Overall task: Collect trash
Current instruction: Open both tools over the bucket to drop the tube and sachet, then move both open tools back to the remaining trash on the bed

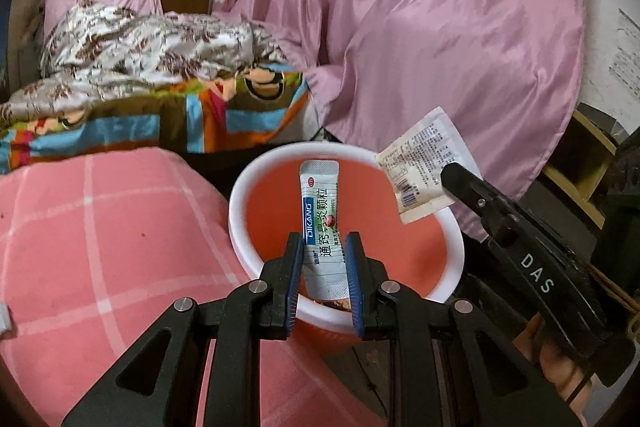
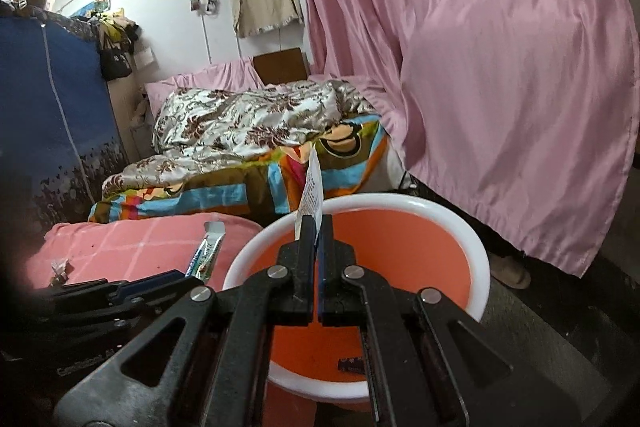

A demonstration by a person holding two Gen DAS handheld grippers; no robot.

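The landmark is the bin (image 1: 240, 223), orange inside with a white rim, standing on the floor beside a pink checked cushion (image 1: 100, 235). The left gripper (image 1: 324, 247) hangs over the near side of the bin, its blue-padded fingers (image 1: 295, 267) closed narrowly on a silver sachet (image 1: 320, 203) with green and blue print; the sachet stands upright between them, its top end pointing across the bin's mouth. The right gripper (image 2: 318, 227) is over the bin's right rim in the left wrist view, its fingers pressed almost together on a white packet (image 1: 424, 163) with fine print and a barcode, gripped by one corner; the packet sticks up above the rim (image 2: 400, 201), seen edge-on in the right wrist view. A small dark wrapper (image 2: 352, 365) lies on the bottom of the bin. On the cushion, well away from the bin at its far left, sits a small crumpled scrap (image 2: 60, 265). Beyond the bin a bed carries a striped colourful sheet (image 1: 160, 123) and a floral quilt (image 1: 152, 47), and a pink curtain (image 1: 440, 27) hangs behind the bin to the right.
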